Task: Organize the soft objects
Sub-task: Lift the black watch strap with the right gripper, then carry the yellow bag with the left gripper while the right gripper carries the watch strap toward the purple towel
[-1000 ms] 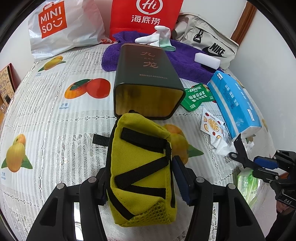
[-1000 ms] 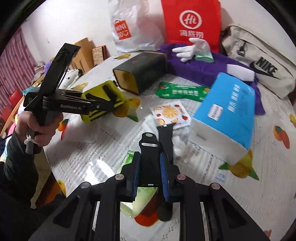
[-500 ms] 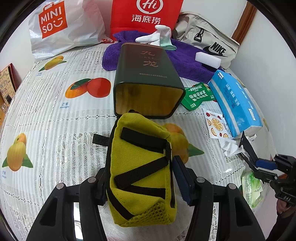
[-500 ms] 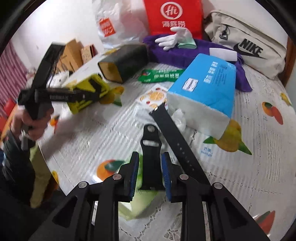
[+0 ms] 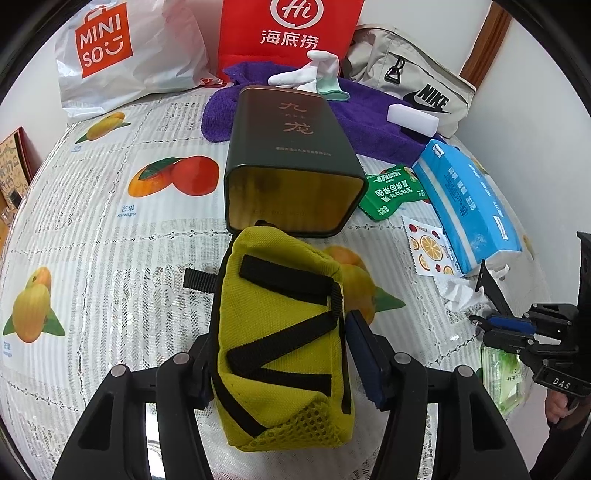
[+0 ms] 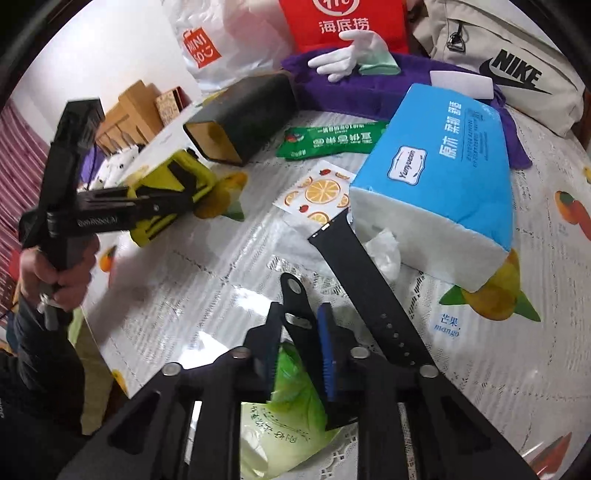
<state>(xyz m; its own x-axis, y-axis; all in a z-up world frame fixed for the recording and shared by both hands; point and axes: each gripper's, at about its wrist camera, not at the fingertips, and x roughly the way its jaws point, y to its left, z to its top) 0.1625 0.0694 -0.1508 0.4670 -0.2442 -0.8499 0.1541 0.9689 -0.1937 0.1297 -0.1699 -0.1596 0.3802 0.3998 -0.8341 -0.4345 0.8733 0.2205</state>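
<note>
the right gripper, low over the table's near edge, had just been closing its jaws on the black watch strap, tilting it toward the tissue pack, while the left gripper stayed clamped on the yellow pouch before the open tin, so neither seemed stowed yet.

1. The table is covered by a white lace-pattern cloth printed with mangoes and oranges.
2. In the left wrist view, a dark tin lies on its side at the centre, its open mouth facing 6 o'clock.
3. A purple towel spreads at 12 to 1 o'clock.
4. A green packet, a fruit-print sachet and a blue tissue pack lie at 3 o'clock.
5. Crumpled white tissue sits at 4 o'clock.
6. A white Miniso bag stands at 11 o'clock, a red bag at 12, a beige Nike bag at 1.
</note>
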